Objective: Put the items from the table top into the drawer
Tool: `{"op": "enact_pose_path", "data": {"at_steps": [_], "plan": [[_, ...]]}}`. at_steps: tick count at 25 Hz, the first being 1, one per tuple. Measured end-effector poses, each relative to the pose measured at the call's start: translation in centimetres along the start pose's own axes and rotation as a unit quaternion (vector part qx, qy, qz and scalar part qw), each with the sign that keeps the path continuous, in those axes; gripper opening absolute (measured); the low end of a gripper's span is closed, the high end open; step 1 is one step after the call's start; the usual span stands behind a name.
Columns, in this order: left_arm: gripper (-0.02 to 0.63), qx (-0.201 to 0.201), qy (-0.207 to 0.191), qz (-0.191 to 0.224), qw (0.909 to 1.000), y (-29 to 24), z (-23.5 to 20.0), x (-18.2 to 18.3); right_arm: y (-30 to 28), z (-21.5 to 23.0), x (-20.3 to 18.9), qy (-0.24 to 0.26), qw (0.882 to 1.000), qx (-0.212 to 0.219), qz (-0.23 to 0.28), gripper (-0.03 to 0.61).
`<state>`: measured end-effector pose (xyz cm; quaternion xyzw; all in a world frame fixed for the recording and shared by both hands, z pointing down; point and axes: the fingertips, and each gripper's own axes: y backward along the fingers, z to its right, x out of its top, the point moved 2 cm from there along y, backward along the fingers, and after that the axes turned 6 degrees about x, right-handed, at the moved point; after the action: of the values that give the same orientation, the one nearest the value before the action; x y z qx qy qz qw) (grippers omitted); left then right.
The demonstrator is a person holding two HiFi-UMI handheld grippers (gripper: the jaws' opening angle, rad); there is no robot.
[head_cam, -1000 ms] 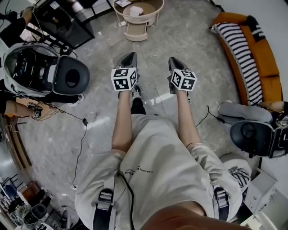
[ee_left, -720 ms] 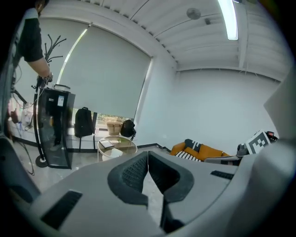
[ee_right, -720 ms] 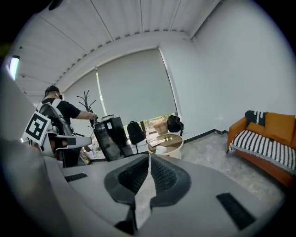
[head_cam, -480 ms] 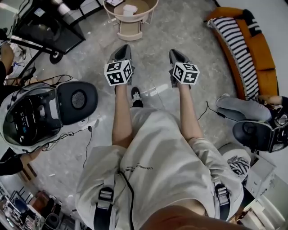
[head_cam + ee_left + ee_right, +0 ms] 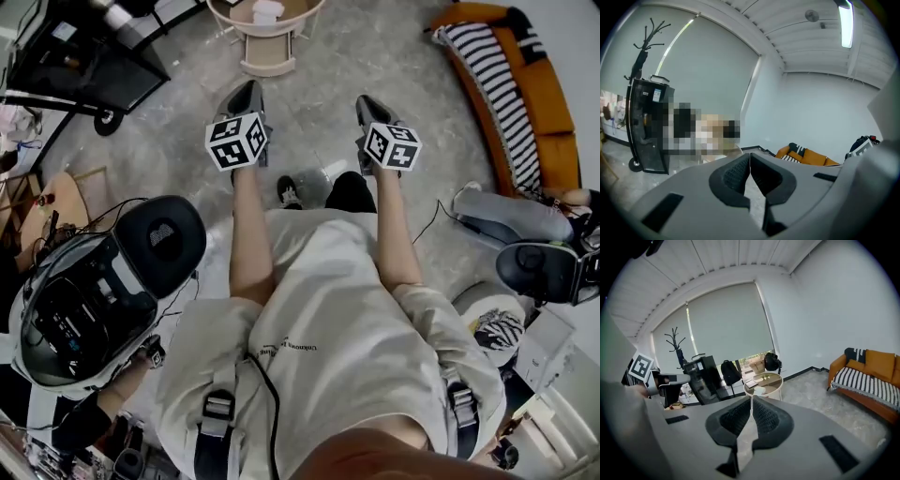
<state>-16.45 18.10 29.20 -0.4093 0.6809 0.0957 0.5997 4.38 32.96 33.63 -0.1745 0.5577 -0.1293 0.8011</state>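
**A:** Head view first: how are the arms held?

**B:** Both bare forearms (image 5: 246, 234) reach straight ahead, side by side, above the grey floor (image 5: 319, 56). The left gripper (image 5: 247, 91) and right gripper (image 5: 368, 101) point toward the round counter (image 5: 225, 21) but are well short of it. The left is almost in line with the counter and the right is off to its right. Each has its marker cube (image 5: 234, 141) on top.

**A:** And the things to be put away?

**B:** A white item (image 5: 267, 11) lies on the counter top.

**A:** Left gripper view?

**B:** Its pads are pressed together with nothing between them. An orange sofa (image 5: 808, 157) sits past the tips, to the right.

**A:** Right gripper view?

**B:** It is closed too, and empty, tilted a little downward. The counter stands straight beyond its tips, with the white item near the front edge and smaller things behind it. A black cabinet (image 5: 705, 376) is just left of the counter, and the sofa is well to its right
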Motion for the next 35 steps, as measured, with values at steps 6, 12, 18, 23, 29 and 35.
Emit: {"op": "enact_pose_path", "data": {"at_steps": [6,12,18,23,29,35], "plan": [[0.021,-0.006,-0.005,-0.02,0.9998,-3.7,0.7,0.5,-1.7,2.7,0.6,-0.027,1.0,-0.012,-0.005,0.041],[0.021,-0.006,-0.028,-0.029,0.9992,-8.0,3.0,2.5,-4.7,6.5,4.2,-0.044,0.999,0.001,0.004,0.041],[0.021,0.005,-0.048,-0.007,0.9988,-12.7,3.9,7.3,-9.1,9.5,10.3,-0.049,0.998,0.027,0.034,0.041],[0.021,0.016,-0.051,0.007,0.9986,-16.1,6.3,9.8,-10.8,13.4,14.8,-0.045,0.997,0.045,0.051,0.041],[0.021,0.036,-0.05,0.017,0.9979,-20.4,9.6,12.2,-12.9,18.7,19.7,-0.048,0.994,0.07,0.062,0.041],[0.021,0.079,-0.027,0.022,0.9962,-23.1,10.7,11.0,-16.0,22.9,22.0,-0.025,0.993,0.103,0.046,0.041]]}}
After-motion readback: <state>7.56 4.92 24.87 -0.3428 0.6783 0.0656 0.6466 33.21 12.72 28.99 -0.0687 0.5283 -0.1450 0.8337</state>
